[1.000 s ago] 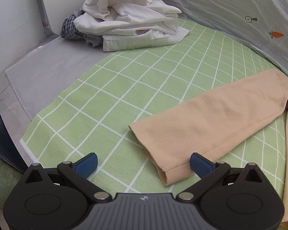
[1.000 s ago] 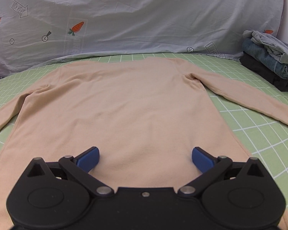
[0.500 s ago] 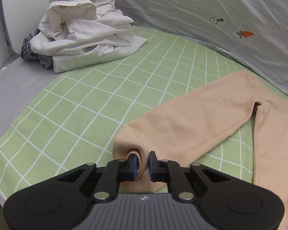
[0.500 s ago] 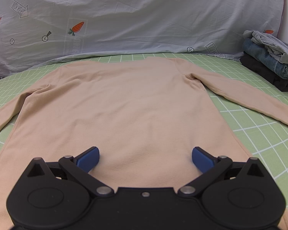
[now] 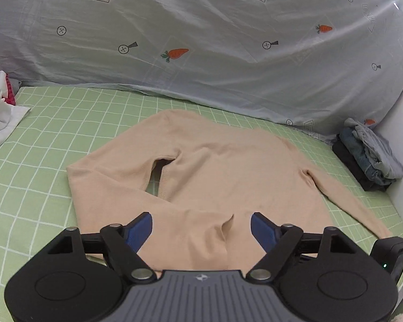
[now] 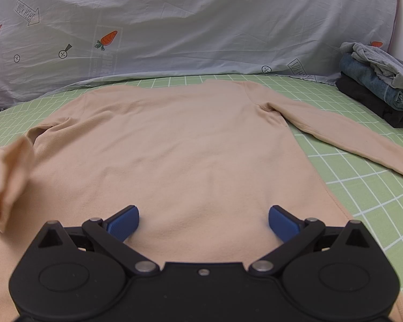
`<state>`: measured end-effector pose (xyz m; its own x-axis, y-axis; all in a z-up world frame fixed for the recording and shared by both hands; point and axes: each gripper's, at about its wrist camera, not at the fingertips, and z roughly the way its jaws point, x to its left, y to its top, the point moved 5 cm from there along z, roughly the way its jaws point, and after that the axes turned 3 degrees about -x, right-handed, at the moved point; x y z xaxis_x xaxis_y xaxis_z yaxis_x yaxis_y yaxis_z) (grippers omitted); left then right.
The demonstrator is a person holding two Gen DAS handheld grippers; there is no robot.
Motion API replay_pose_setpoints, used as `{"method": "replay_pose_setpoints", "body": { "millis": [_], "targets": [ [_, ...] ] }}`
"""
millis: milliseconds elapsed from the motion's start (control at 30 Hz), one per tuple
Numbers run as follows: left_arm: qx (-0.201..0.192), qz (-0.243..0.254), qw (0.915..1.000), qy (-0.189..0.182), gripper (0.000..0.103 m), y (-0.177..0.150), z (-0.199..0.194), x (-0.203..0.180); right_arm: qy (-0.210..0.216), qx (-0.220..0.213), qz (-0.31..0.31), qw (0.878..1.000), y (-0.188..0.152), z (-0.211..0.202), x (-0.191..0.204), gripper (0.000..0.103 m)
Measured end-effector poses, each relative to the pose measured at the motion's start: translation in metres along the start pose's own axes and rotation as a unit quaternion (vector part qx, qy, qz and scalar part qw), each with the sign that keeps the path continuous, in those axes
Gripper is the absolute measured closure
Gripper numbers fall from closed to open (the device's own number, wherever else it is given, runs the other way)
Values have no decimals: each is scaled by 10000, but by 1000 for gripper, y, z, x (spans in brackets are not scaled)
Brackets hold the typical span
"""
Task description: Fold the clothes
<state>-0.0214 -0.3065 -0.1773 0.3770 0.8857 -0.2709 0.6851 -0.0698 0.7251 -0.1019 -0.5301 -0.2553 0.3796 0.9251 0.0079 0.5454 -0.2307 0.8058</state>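
The left gripper [image 5: 201,224] points down at a slant and its jaws are opening; cloth lies between the blue pads, not pressed. The right gripper [image 6: 203,221] also points down, its jaws wide apart.

shirt [image 6: 196,145]: peach, plain | bed sheet [image 6: 362,193]: green, white grid | backdrop cloth [image 6: 201,26]: pale blue, orange carrots | fingers [image 6: 123,221]: blue
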Motion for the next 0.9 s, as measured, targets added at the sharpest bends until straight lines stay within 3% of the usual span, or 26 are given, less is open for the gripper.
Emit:
{"method": "replay_pose_setpoints", "body": {
  "millis": [133,300,367,533,633,800,900],
  "targets": [
    [439,-216,9982,347,22,-20,8,18,2,1,0,10000,0,0,0,0],
    [875,47,9899,1116,21,-39,14,42,2,2,5,10000,0,0,0,0],
    [1002,151,9871,1240,21,-47,15,48,1,4,5,10000,0,0,0,0],
    [1081,340,9816,1537,10,-62,15,49,-28,151,72,9999,3,-2,3,0],
    [1107,160,9793,1685,3,-65,15,52,33,333,250,9991,10,-7,8,0],
    [1152,160,9786,1696,0,-64,17,54,710,136,339,9968,26,-19,39,0],
    [1148,196,9789,1678,0,-64,17,54,1245,206,394,9912,32,-15,62,9]
  ]
}}
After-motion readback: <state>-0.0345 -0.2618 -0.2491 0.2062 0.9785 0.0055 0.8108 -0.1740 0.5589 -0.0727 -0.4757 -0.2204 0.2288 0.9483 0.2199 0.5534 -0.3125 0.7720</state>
